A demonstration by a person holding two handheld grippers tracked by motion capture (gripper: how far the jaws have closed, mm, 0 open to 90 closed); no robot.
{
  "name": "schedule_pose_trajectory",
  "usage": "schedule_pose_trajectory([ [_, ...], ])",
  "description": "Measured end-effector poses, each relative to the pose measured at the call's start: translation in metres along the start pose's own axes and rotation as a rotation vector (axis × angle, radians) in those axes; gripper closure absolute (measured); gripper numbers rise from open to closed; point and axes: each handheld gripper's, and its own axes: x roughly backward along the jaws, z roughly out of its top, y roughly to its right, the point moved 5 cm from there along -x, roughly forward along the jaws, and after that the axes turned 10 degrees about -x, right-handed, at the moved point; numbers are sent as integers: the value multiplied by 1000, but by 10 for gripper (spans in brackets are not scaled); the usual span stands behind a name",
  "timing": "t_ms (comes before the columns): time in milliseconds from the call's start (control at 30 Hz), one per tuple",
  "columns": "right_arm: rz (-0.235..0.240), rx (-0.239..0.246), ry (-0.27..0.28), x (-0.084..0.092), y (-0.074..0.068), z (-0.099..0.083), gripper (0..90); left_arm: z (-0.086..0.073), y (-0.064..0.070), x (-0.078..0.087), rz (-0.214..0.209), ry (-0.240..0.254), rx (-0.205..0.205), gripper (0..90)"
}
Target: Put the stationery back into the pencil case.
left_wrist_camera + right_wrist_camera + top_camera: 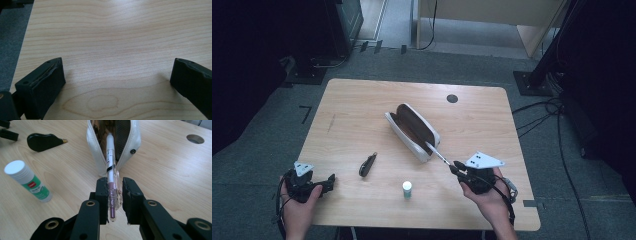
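- Two grippers in play: the right gripper is clamped on a pen at its clear clip end; the left gripper rests with jaws spread wide over bare table, nothing between them.
- Location of the pen: in the high view the pen is held off the table, between the right gripper and the near end of the open white pencil case, its far tip at the case mouth.
- Long axis: runs straight out from the jaws, in line with the gripper; the tip points away from the hand, into the opening of the pencil case.
- Handling, judged: a light, stiff plastic barrel, smooth and round, so liable to swivel or slide between flat pads. The clear clip section looks the more brittle part; squeezing hard there risks cracking it.
- Hold point, judged: the present grip is far back, leaving a long lever ahead; a nudge of the tip against the case rim could pivot the pen. A grip nearer mid-barrel would steady it.
- Other items on the table: a glue stick standing upright near the front edge, and a black cutter-like tool lying flat to its left, both well apart from the pen.
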Motion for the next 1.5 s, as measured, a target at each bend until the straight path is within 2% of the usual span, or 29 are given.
schedule_pose_trajectory([
  [233, -10, 27, -79, -25, -3, 9, 757, 0, 0, 0, 0, 0, 0, 0],
  [433, -23, 49, -110, -37, -6, 17, 757, 0, 0, 0, 0, 0, 0, 0],
  [1033, -51, 89, -134, -58, -16, 44, 756, 0, 0, 0, 0, 1, 2, 0],
  [1500, -65, 86, -124, -74, -19, 60, 756, 0, 0, 0, 0, -3, -4, 0],
])
